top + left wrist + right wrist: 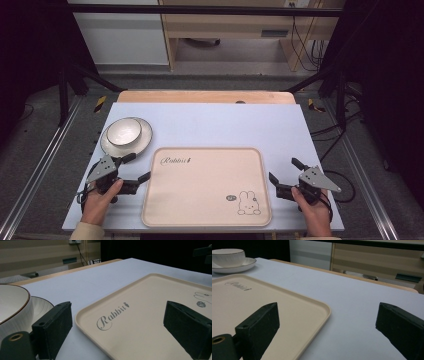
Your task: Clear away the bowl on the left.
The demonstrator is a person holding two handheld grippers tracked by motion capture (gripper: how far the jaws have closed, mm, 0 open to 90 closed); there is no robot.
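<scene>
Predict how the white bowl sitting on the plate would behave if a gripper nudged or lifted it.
The bowl looks like glazed ceramic, so probably rigid, fragile and somewhat slippery to grip. It rests loose on the plate, so a nudge would likely slide it across the smooth surface. Its wide, low shape suggests it would hardly tip.

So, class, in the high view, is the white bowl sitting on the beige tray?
No, the bowl sits on a white plate on the table, beyond the tray's far left corner.
</scene>
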